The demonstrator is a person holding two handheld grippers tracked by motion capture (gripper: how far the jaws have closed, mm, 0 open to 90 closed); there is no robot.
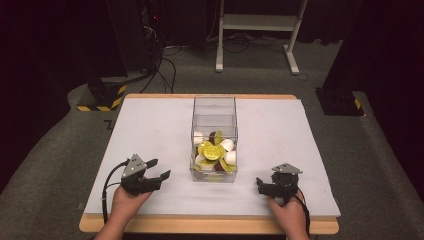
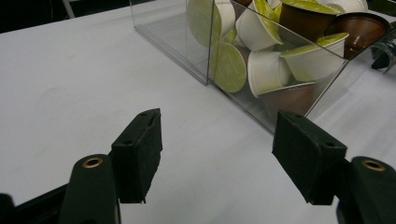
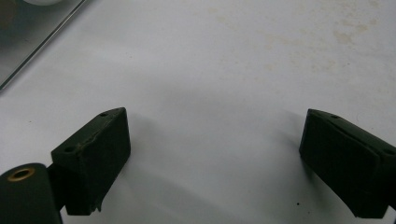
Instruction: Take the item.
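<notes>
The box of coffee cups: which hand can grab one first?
Probably the left. The left gripper is open and aimed at the clear box of capsules; the right gripper is also open but faces bare table.

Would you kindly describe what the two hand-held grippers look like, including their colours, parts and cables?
Both are black. The left gripper and right gripper each carry a grey three-cornered plate on top and a black cable trailing back past the hand. Up close, the left gripper's fingers are blocky, flat-faced pads with small holes, fixed to arms with a brass-coloured rivet; the right gripper's fingers look alike. No sleeves are visible.
</notes>
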